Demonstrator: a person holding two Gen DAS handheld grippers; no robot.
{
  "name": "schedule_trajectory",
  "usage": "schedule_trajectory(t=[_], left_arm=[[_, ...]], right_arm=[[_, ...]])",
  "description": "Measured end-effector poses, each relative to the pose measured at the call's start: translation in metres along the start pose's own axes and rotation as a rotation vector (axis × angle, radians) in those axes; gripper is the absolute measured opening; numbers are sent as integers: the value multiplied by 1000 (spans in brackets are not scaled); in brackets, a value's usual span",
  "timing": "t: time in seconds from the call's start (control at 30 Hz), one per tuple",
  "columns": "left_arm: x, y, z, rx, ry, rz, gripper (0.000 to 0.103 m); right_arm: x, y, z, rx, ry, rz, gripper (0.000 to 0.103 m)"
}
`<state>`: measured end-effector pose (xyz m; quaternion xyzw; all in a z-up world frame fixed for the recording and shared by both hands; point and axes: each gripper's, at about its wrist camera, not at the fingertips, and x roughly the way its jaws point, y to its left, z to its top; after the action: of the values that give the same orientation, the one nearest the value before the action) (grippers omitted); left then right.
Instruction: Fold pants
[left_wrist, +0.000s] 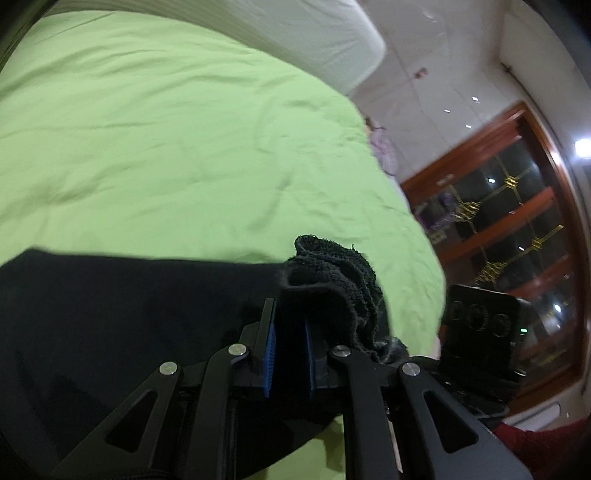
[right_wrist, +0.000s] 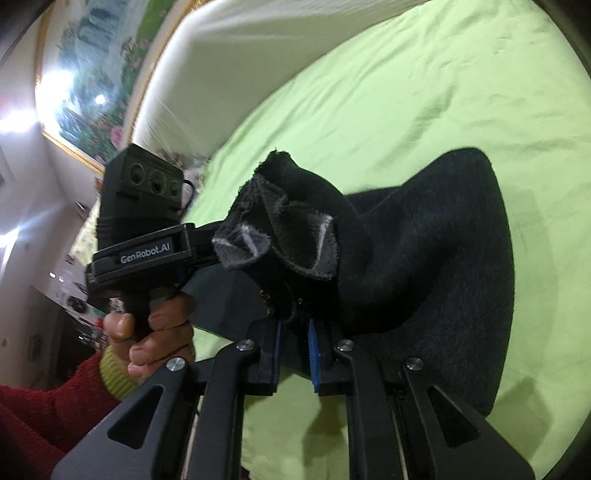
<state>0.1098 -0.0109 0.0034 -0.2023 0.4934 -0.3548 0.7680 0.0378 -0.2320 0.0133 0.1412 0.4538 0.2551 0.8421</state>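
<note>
Black linkage bars fill the bottom of each wrist view, and between them the blue-padded fingers (left_wrist: 270, 343) of the left hand-held gripper (left_wrist: 290, 332) are clamped on a bunched, frayed edge of the black pants (left_wrist: 122, 314). From that clamped edge the dark cloth spreads toward the left of the view over the green bed sheet (left_wrist: 166, 140), which covers the bed. Beyond the far side of the sheet lies a white ribbed cushion (left_wrist: 295, 33), and past the bed's edge stands a wooden door with glass panes (left_wrist: 517, 206). Seen from the right wrist, the right hand-held gripper (right_wrist: 295, 332) likewise pinches a gathered fold of the pants (right_wrist: 424, 258) between its blue pads (right_wrist: 313, 347), with the ragged hem puckered up just above the fingers. Most of the garment lies on the sheet (right_wrist: 406, 92) behind and to the right of this grip, rising in a hump. Just beside the puckered hem, on its left, the other gripper's body with the lettering "GenRobot.AI" (right_wrist: 144, 254) is held by a hand (right_wrist: 155, 336) in a red sleeve (right_wrist: 48, 413). A framed landscape picture (right_wrist: 103, 74) hangs on the wall past the head of the bed.
</note>
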Motion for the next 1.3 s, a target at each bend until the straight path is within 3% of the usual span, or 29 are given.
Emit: schedule_trajectory(t=[0.13,0.4,0.53,0.73,0.93,1.1,1.17,1.3], left_arm=[[-1,17,-9,-70,-5,36,18],[-24,34,-32,-149,-68,88,39],[-52,41,-46,-207,-149,172,62],[-96,50,-70,-307,-262,216,68],[-139,57,-103,-411,-385,271,74],[-170,70,-131,-482,-430,329,76],[-182,79,-144,-548,-442,350,83],[-203,99,-169,-664,-455,372,83]], right_arm=[[11,12,9,-31,37,-44,18],[18,31,16,-84,58,-39,41],[17,32,8,-87,78,-9,50],[24,52,7,-125,110,51,52],[25,65,13,-142,104,100,62],[32,83,23,-181,103,124,65],[37,89,26,-198,109,126,67],[52,101,30,-215,127,139,72]])
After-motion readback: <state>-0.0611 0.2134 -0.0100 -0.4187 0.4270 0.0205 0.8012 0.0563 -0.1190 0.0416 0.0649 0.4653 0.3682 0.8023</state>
